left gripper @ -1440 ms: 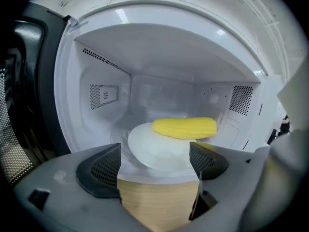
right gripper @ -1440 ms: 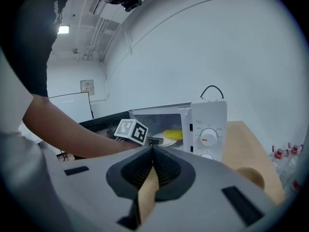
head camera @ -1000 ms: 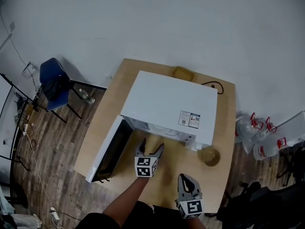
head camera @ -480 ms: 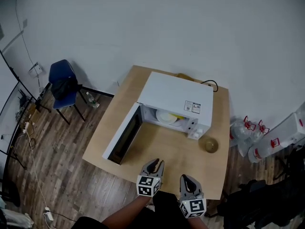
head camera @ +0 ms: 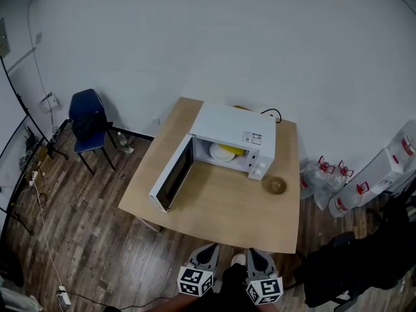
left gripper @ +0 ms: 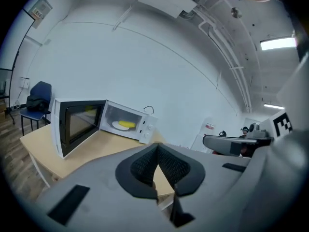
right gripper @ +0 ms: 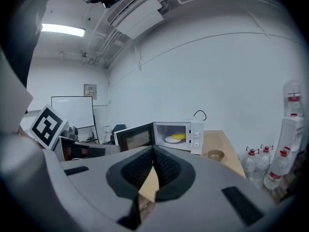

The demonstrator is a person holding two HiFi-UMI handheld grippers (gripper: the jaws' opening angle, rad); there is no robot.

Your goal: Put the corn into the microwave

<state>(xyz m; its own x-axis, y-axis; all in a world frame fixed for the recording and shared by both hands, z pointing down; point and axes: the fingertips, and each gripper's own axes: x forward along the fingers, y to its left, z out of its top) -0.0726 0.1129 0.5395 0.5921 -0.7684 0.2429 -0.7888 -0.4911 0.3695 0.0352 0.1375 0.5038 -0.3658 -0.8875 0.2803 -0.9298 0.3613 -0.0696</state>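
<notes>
Both my tools clenched, empty: left tool [head camera: 209, 249] just closed, right tool [head camera: 256, 255] beside it. Yellow corn cob [head camera: 229, 151] lies inside the open white microwave [head camera: 237, 129], well up-frame; left tool nearer its door [head camera: 172, 174].

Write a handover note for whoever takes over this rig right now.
Left gripper: shut; its jaws have just closed with nothing between them.
Right gripper: shut, empty.
Both are off the table, in front of its near edge.
Corn: on the plate inside the microwave.
Done: the corn is in.
Left: the door stands wide open; closing it is probably the only step left, if it is wanted.
</notes>
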